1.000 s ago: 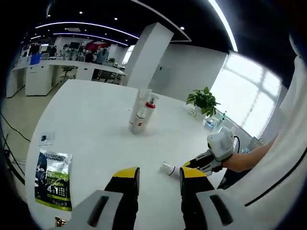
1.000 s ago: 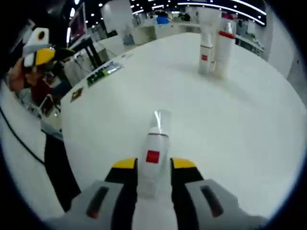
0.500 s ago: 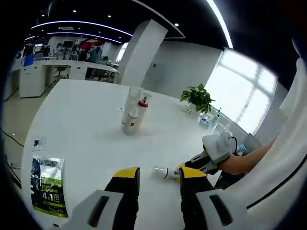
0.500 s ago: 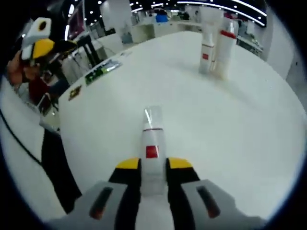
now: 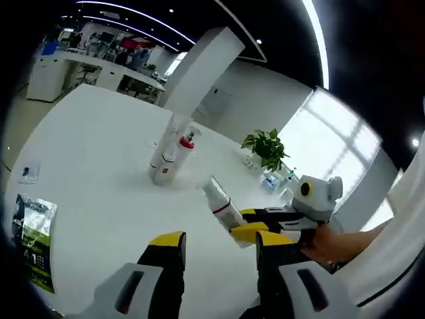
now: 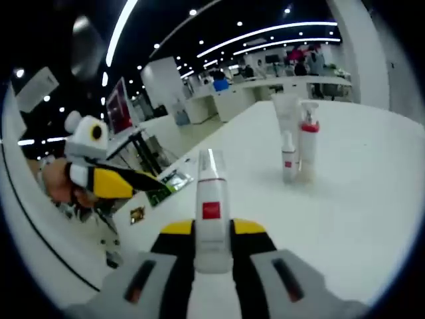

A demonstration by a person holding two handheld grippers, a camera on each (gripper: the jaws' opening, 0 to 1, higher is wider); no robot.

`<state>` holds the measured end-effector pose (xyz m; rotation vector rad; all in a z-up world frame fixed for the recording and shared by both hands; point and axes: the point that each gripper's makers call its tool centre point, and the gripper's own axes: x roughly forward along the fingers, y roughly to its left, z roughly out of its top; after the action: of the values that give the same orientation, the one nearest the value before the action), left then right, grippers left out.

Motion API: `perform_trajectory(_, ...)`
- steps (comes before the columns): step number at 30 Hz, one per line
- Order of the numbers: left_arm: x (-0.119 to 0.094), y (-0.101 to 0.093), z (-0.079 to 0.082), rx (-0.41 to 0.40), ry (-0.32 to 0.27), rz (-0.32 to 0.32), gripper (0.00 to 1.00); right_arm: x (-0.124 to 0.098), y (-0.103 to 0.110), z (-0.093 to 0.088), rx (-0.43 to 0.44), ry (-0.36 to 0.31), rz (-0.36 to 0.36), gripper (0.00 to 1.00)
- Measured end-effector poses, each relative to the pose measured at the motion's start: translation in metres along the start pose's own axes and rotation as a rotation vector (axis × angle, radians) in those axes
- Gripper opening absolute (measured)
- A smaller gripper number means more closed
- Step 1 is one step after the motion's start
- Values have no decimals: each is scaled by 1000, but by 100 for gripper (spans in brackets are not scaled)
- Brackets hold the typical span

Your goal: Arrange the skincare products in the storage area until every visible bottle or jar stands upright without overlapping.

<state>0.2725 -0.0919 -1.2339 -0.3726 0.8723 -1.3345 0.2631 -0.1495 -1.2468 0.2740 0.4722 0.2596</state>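
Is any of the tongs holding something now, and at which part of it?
The right tongs hold a white tube with a red label, gripped at its lower body. The left tongs hold nothing.

My right gripper point(image 6: 212, 228) is clamped on the white tube point(image 6: 211, 211), raised clear of the table. My left gripper point(image 5: 216, 242) hovers with jaws apart, holding nothing.

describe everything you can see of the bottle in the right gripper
The bottle is a slim white tube-like container with a small red square label, a thin red band near its neck and a clear cap on the far end. It looks like plastic. The right gripper is shut on its lower body, holding it lifted off the white table. In the left gripper view it sticks out slanted, cap end higher. Nothing else touches it.
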Motion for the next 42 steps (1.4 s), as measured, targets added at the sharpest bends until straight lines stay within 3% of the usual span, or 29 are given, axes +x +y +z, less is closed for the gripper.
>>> perform_trajectory(2, 4, -8, 7, -59, -25, -37, 44, -1, 11, 13, -44, -18, 18, 18)
perform_trajectory(5, 7, -13, 13, -70, -44, -50, 44, -1, 22, 22, -89, -38, 41, 18)
perform_trajectory(9, 9, -18, 19, -95, -62, -59, 44, 3, 36, 24, -152, -29, 66, 18)
perform_trajectory(13, 10, -22, 23, -100, -66, -73, 36, 3, 44, 25, -187, -29, 82, 19)
perform_trajectory(17, 10, -22, 26, -93, -74, -74, 25, 5, 49, 28, -189, -39, 100, 19)
perform_trajectory(34, 7, -26, 37, -96, -110, -71, 22, 7, 52, 35, -203, -67, 96, 19)
perform_trajectory(42, 4, -24, 44, -38, -111, -72, 20, 6, 55, 35, -202, -53, 122, 24)
